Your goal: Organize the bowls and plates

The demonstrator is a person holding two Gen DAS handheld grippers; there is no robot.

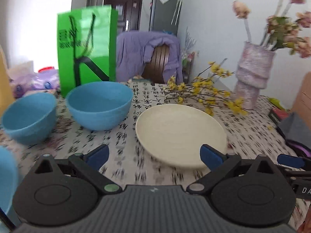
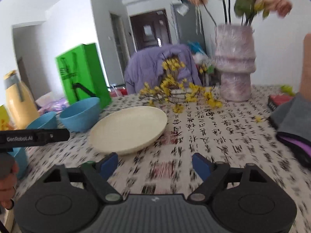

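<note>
On the table: I see a cream plate (image 1: 180, 136) at frame centre of the left view, its near rim between my left gripper's (image 1: 155, 155) blue tips.
Bowls: two blue bowls (image 1: 99, 104) (image 1: 29, 118) stand side by side left of the plate; a third blue shape (image 1: 7, 176) at the lower left edge is cut off, so I cannot tell what it is.
Left tool: jaws wide apart, holding nothing; right tip looks just at the plate's rim, though blur hides whether it touches.
Right tool: my right gripper (image 2: 155, 165) is also spread and empty, over bare cloth right of the plate (image 2: 128, 129).
Clutter: yellow sprigs (image 1: 206, 95) lie just behind the plate, a vase (image 1: 252, 77) upper right, a green bag (image 1: 85, 48) behind the bowls.
Risk, plate: I judge the shallow rim could slip from the tips, or a nudge could shove it into the sprigs.
Risk, tools: both sit close together; they could collide.
Risk, vase: a wide swing right could topple it.
</note>
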